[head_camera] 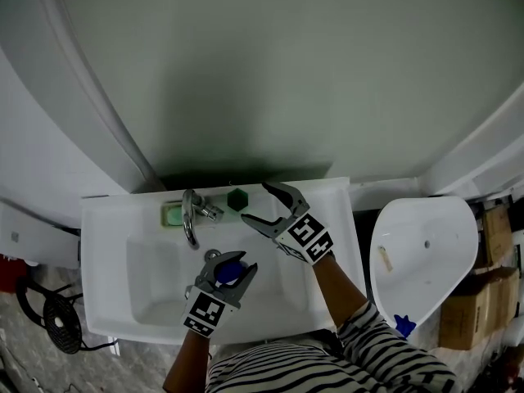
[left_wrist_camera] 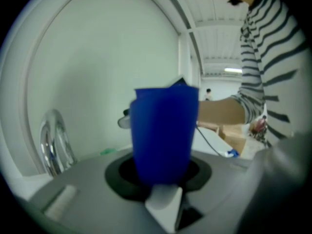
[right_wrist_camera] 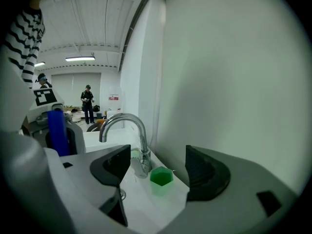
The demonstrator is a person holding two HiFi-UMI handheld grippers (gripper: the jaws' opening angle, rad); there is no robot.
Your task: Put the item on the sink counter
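Fingers of the left gripper (head_camera: 232,265) are clamped on a blue item (head_camera: 230,273), one finger on each side. They hold it in the air over the sink basin (head_camera: 155,289), in front of the faucet (head_camera: 191,218) and slightly right of it in the head view. Blue item is a tall, cup-like cylinder with its long axis running up-down, roughly upright. Its wider end is on top and its narrower end points down toward the gripper body in the left gripper view; can't tell if the top is open. It touches neither basin nor bench (head_camera: 332,196). Fingers of the right gripper (head_camera: 255,205) stand wide apart with nothing gripped, and it hovers above the back strip of the bench, right of the faucet. In the right gripper view a green hexagonal piece (right_wrist_camera: 161,176) shows in the gap between those fingers, but it lies beyond them on the bench with no contact. That piece sits flat, hexagon face up, just beside the faucet base on its right, near the wall, with no clear long axis. Left of the faucet, on the same back strip, sits a green soap dish (head_camera: 173,214). Faucet spout arches forward over the basin. A striped sleeve (head_camera: 393,342) trails behind the right gripper. A white toilet (head_camera: 422,252) stands well right of the faucet, past the bench edge, with cardboard boxes (head_camera: 467,313) further right.
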